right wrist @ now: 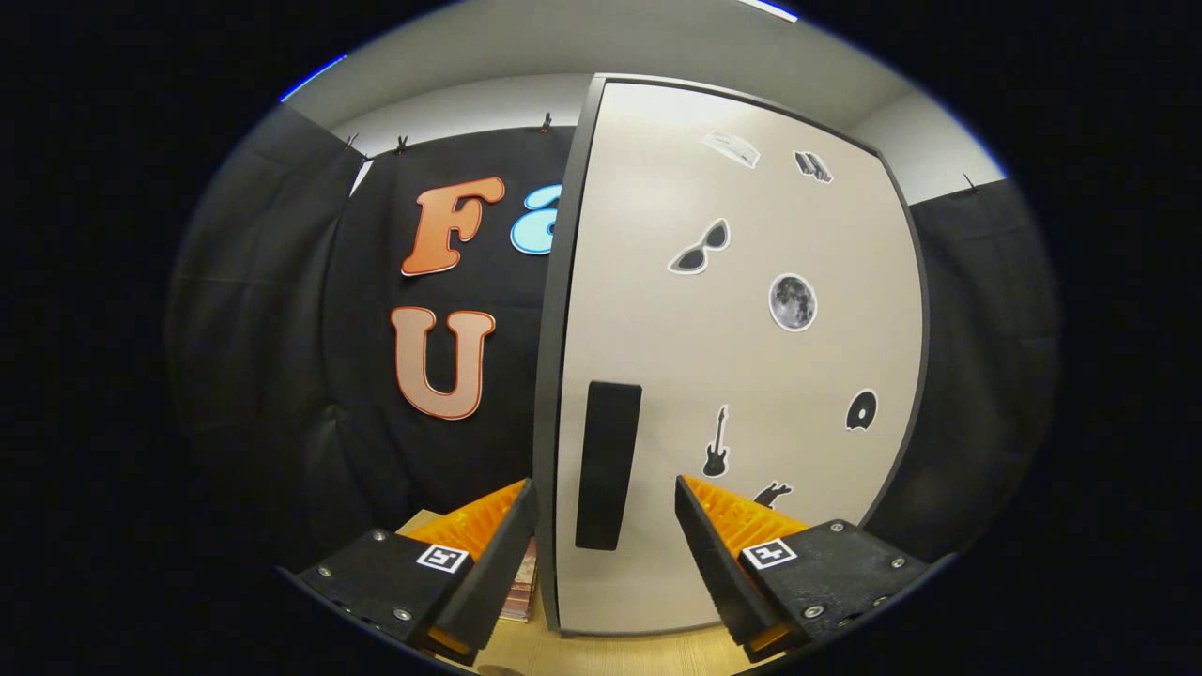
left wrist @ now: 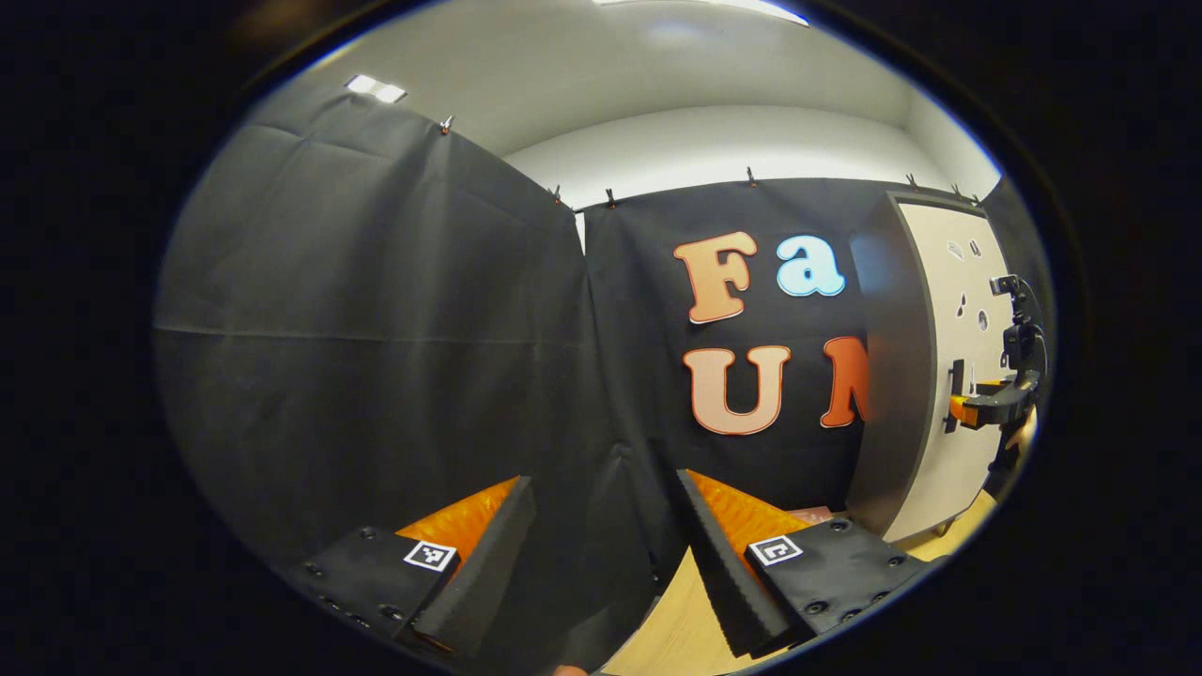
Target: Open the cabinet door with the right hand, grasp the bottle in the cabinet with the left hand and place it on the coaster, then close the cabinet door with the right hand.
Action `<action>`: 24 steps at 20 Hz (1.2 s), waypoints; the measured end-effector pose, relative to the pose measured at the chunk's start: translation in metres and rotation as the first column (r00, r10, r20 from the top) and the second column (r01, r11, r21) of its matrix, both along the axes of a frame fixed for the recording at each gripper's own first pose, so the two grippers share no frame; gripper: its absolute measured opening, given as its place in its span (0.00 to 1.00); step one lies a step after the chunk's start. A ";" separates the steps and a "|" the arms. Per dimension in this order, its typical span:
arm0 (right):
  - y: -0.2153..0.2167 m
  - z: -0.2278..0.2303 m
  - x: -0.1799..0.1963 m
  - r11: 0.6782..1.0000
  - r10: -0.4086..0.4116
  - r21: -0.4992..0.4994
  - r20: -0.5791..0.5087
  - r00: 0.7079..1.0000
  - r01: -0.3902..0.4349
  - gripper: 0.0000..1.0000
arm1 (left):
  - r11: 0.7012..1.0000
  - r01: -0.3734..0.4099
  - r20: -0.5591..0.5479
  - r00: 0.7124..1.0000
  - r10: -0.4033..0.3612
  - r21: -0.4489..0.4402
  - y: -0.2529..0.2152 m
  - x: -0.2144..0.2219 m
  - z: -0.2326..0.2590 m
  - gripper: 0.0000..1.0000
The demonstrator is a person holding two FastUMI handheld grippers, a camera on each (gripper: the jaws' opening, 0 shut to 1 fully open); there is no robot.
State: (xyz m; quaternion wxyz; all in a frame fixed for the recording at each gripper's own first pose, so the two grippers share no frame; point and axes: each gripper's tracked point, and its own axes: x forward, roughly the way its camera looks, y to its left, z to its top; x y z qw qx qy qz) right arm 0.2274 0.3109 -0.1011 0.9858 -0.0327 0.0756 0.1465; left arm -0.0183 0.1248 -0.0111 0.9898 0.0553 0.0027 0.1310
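Note:
The cabinet stands upright with its pale door shut, so the bottle inside is hidden. A tall black handle sits near the door's left edge. My right gripper is open just in front of that handle, one finger on each side and apart from it. In the left gripper view the cabinet is at the right, with the right gripper at its handle. My left gripper is open and holds nothing, facing the black cloth wall.
A wooden tabletop carries the cabinet. A flat pinkish thing lies by the cabinet's left foot, also seen as the pinkish thing; whether it is the coaster I cannot tell. Black cloth closes the left and back.

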 end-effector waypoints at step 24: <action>0.003 -0.004 0.007 0.998 0.010 0.059 -0.066 0.998 -0.006 0.28 | 1.000 -0.007 0.003 1.000 0.007 -0.001 0.008 -0.006 -0.005 0.97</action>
